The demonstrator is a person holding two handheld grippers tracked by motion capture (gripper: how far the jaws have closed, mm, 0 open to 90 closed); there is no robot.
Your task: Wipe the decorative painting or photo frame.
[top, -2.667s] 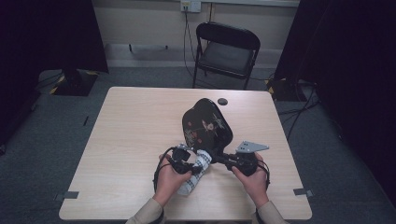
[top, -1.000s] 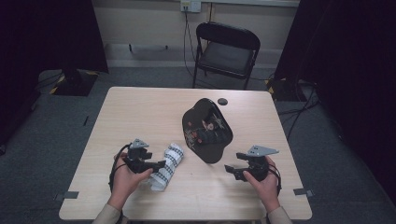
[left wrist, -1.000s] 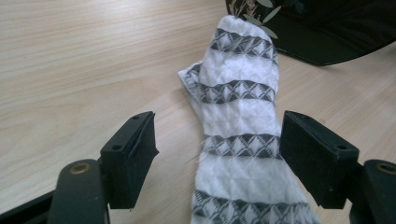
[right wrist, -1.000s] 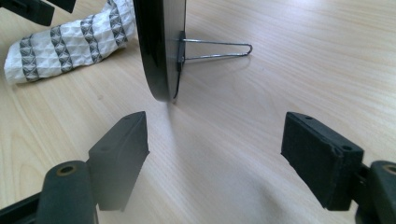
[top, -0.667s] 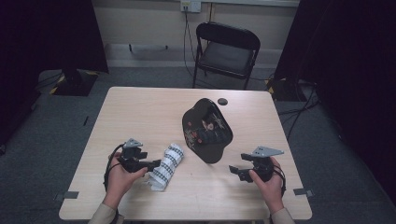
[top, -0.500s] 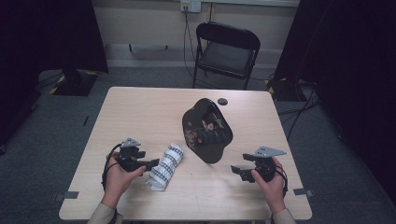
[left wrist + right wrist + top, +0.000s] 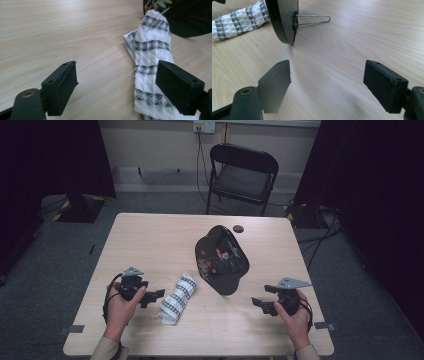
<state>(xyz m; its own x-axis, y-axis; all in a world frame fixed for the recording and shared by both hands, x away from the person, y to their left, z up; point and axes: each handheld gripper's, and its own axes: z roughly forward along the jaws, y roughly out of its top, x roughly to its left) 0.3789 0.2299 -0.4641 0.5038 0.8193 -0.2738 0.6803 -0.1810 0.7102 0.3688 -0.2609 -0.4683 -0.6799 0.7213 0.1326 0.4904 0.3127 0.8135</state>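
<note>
High view: one white folded cloth with grey geometric bands point(image 7: 179, 298) lying flat on light wooden table point(image 7: 150, 245), just beside left gripper point(image 7: 156, 295). Jaws of left gripper spread wide, just been opening, cloth not pinched; cloth alongside one pad in left gripper view point(image 7: 150, 62). One black irregular-shaped framed picture point(image 7: 222, 260) propped on wire stand point(image 7: 312, 20). One small black round cap point(image 7: 238, 228) near far edge. Right gripper point(image 7: 259, 304) spread, empty.

Both grippers are now apart from the rolled cloth point(image 7: 178, 297); the left gripper point(image 7: 154, 296) is backing off leftward, its jaws just opening wider, empty.
</note>
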